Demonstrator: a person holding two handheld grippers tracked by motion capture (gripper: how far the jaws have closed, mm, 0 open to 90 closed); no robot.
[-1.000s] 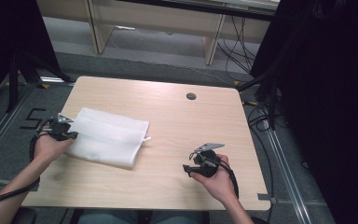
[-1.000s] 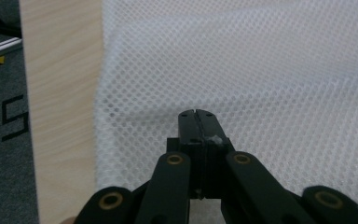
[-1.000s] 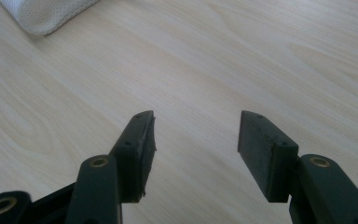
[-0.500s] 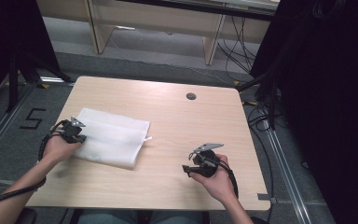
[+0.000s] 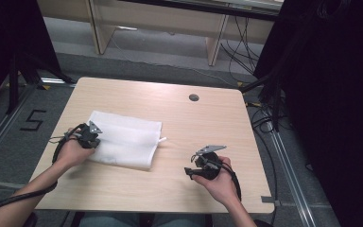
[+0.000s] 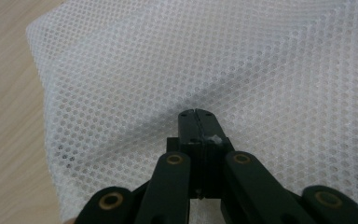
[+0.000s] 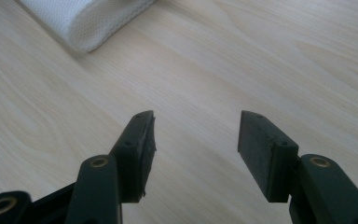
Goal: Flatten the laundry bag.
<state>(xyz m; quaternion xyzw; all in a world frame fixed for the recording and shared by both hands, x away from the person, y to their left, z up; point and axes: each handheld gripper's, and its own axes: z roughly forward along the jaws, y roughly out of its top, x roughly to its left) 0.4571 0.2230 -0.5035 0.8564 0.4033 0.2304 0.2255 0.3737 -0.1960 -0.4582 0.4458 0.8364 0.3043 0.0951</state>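
Note:
A folded white mesh cloth (image 5: pixel 130 139) lies on the left half of the wooden table (image 5: pixel 208 118). My left gripper (image 5: pixel 94 138) rests over the cloth's left end. In the left gripper view its jaws (image 6: pixel 196 112) are pressed together just above the mesh (image 6: pixel 261 70), with nothing visibly caught between them. My right gripper (image 5: pixel 190 166) sits low over bare wood at the front right, apart from the cloth. Its jaws (image 7: pixel 196 121) stand open and empty, and a folded edge of the cloth (image 7: pixel 88 18) shows beyond them at the top left.
A round dark grommet (image 5: pixel 194 97) is set into the table near its back edge. Cables (image 5: pixel 264 123) trail on the floor to the right, beside dark equipment. Wooden furniture legs (image 5: pixel 215 47) stand behind the table.
My left hand has slid to the right, from the cloth's left edge to over the cloth, with its gripper still shut. The right hand has stayed put.

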